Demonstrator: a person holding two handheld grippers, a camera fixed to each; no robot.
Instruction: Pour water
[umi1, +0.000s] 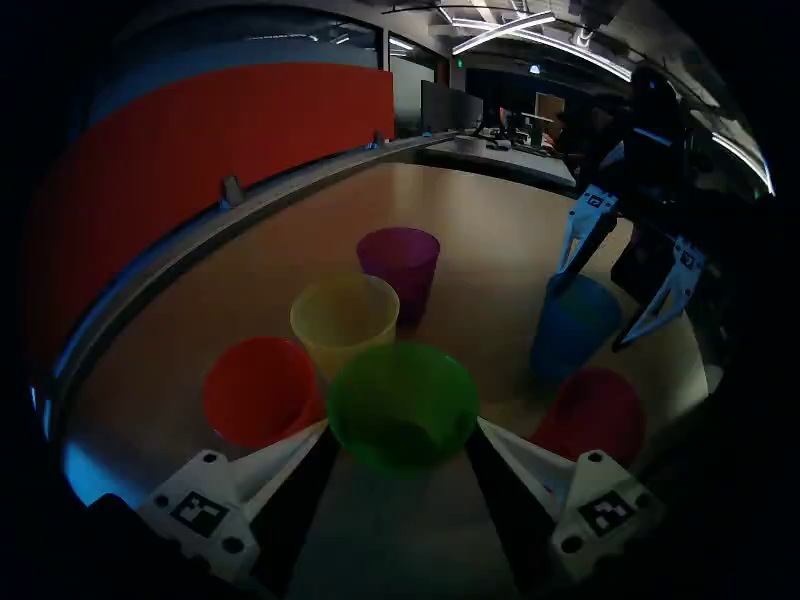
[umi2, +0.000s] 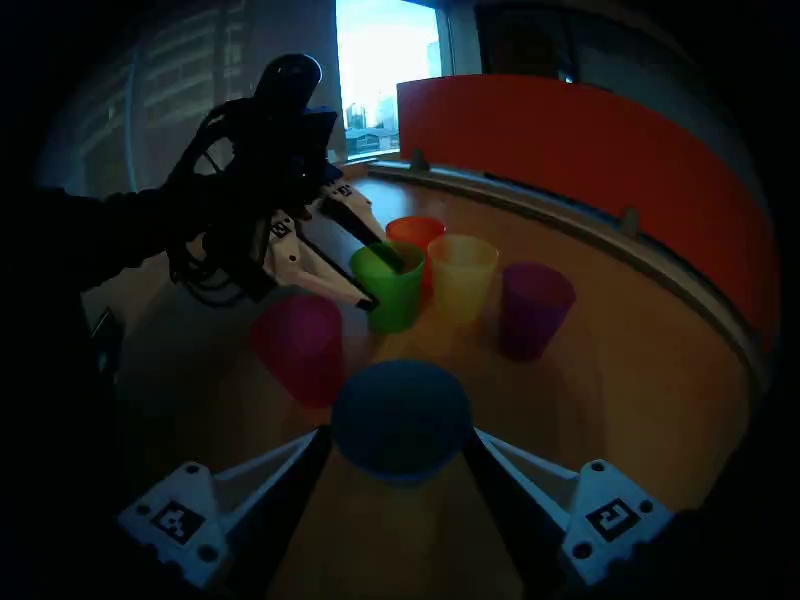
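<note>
- One green cup (umi1: 402, 400) sits between the left gripper (umi1: 402, 428) jaws; I cannot tell if they press it.
- Blue cup (umi2: 400, 415) sits between the right gripper (umi2: 397, 435) jaws; grip equally unclear.
- Both cups stand on the surface (umi1: 480, 220).

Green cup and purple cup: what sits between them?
The yellow cup stands between the green cup and the purple cup, in the right gripper view.

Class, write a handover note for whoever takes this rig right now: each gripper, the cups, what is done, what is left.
Left gripper: fingers flank the green cup; whether they press, cannot tell.
Right gripper: fingers flank the blue cup; same doubt.
Both cups upright on the table, near red, yellow, purple and crimson cups.
Done: both cups bracketed. Left: lift one, probably pour into the other; water too dim to see.
</note>
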